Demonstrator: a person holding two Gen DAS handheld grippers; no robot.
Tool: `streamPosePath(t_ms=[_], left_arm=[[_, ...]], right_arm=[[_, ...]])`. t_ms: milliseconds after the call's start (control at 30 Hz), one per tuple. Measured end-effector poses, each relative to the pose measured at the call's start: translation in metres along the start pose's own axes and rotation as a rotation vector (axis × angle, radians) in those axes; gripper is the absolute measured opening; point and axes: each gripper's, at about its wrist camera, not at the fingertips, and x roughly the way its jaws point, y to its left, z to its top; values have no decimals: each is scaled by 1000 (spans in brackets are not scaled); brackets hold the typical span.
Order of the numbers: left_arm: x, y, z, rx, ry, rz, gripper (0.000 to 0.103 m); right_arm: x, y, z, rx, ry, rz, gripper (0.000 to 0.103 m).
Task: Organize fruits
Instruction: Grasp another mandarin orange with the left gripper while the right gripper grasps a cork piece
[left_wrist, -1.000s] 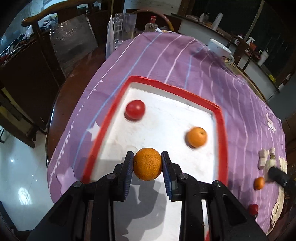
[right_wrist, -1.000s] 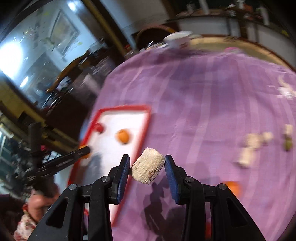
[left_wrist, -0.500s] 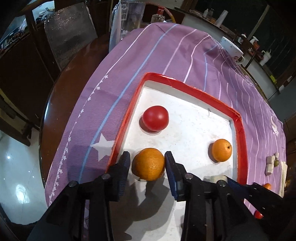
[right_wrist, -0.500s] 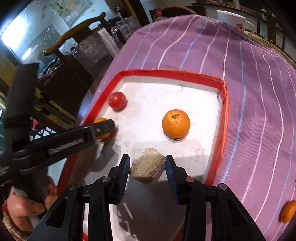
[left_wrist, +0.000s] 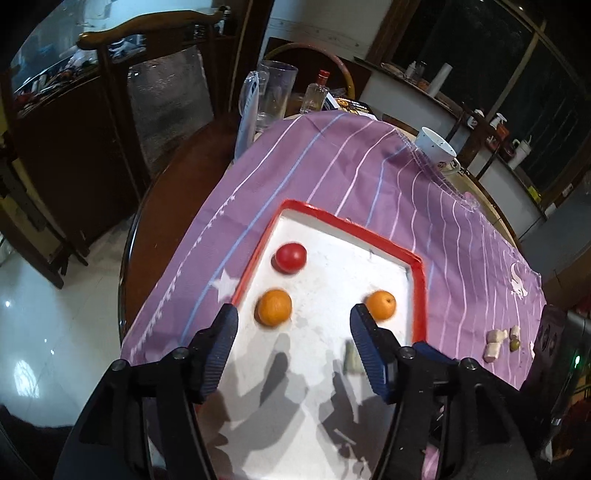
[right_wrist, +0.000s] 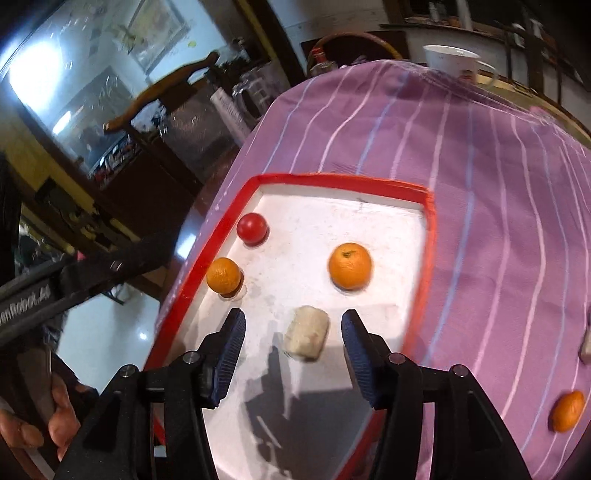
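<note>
- Left wrist view: a second ago the left gripper clamped an orange; its jaws have just been opening, and the orange now sits free on the white tray, near the left rim, beyond the fingertips. Nothing is between the jaws. A tomato lies farther back, a second orange to the right.
- Right wrist view: the right gripper carried a pale chunk over from the purple cloth; its jaws have just been opening too. The chunk rests on the tray between the pads, touching neither.
- To finish both releases cleanly, I'd lift each gripper straight up and back, so no fingertip nudges the fruit.
- A small orange waits on the cloth at the near right.
</note>
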Motion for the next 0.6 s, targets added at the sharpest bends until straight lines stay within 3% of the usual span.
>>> streamPosePath(t_ms=[100, 300, 367, 600], left_arm=[[-13, -7, -15, -23, 3, 0, 63], [-33, -36, -45, -30, 4, -24, 65], [-35, -48, -55, -22, -10, -35, 76], [-8, -108, -94, 26, 85, -107, 76]], right_arm=[[-31, -16, -7, 38, -42, 21, 59], [-99, -69, -37, 131, -118, -16, 59], [-120, -92, -50, 164, -146, -52, 59], [-167, -181, -98, 320, -123, -183, 59]])
